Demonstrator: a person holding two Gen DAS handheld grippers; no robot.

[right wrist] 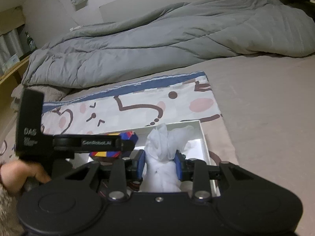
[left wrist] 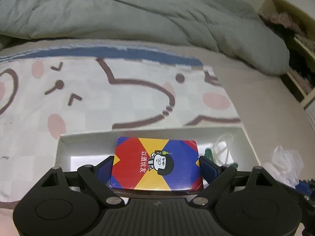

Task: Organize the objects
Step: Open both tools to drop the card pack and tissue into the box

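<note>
Shallow white box [left wrist: 250, 143], open-topped, lying on a cartoon-print cloth [left wrist: 118, 98] spread over the bed [right wrist: 265, 98]; serves as the collecting place for loose items. Left hand-held gripper [left wrist: 156, 162]: jaws set wide, blue pads pressed to the two short sides of a colourful card pack [left wrist: 156, 162], held flat above the box floor, apparently so it can be lowered in level. Right hand-held gripper [right wrist: 159, 163]: clenched on a bunched white plastic bag [right wrist: 161, 151], pinched at its waist to keep the loose film gathered, over the box's right half. Already in the box: a clear loop and green pieces [left wrist: 208, 153], too small to identify. Grey duvet [left wrist: 118, 13] pushed back, leaving the working area free.
</note>
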